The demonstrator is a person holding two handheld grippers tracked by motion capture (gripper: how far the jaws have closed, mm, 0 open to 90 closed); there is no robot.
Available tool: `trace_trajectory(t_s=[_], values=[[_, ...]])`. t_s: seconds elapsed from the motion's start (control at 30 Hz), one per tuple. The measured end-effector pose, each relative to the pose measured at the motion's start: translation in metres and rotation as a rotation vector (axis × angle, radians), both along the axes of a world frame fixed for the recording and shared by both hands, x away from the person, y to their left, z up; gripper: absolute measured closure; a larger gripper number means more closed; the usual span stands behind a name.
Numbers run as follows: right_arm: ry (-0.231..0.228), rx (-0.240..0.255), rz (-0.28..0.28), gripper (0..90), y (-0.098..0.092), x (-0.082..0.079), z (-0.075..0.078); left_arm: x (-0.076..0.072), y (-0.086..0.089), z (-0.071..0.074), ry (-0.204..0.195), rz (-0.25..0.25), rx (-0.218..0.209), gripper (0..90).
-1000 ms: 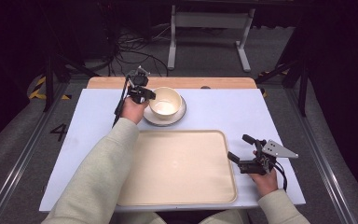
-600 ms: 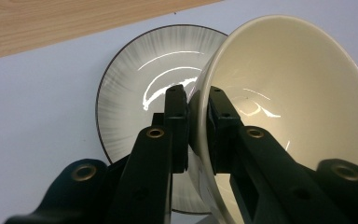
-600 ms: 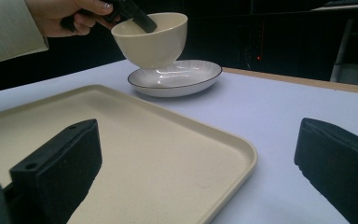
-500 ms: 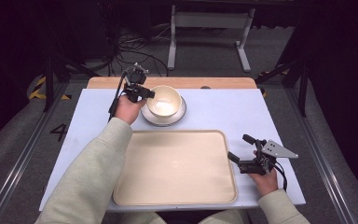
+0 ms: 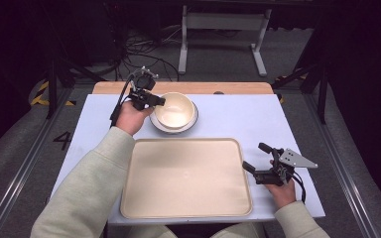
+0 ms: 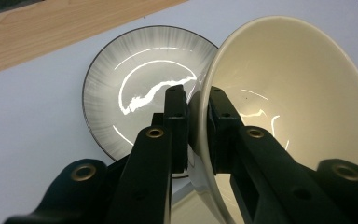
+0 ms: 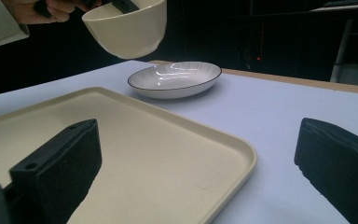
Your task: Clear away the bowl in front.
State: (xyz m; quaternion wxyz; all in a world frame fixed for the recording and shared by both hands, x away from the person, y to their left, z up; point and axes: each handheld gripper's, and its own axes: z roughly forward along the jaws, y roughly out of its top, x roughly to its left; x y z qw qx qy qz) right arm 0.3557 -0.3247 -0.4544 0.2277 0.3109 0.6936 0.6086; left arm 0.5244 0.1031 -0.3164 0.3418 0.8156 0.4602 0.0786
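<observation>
The white table has bare surface to the right of the dishes and along its far wooden edge. The cream tray lies at the near edge, empty, its raised rim just beside the right gripper, whose jaws stand wide apart with nothing between them. Beyond the tray's far rim sits the grey ribbed plate. Above it, clear of the plate, hangs the cream bowl, tilted, its rim pinched by the left gripper, one jaw inside and one outside.
</observation>
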Motion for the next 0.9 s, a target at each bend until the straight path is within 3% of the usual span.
trace_trajectory(t_s=[0.3,0.73,0.9], values=[[-0.001,-0.001,0.002,0.8,0.0,0.0,0.0,-0.015,-0.004,0.009,0.005,-0.062,-0.005,81.5],[0.001,0.001,0.002,0.8,0.0,0.0,0.0,-0.041,-0.016,0.019,0.001,-0.198,0.053,81.7],[0.003,0.002,0.002,0.8,0.0,0.0,0.0,-0.048,-0.019,0.023,0.001,-0.228,0.056,81.7]])
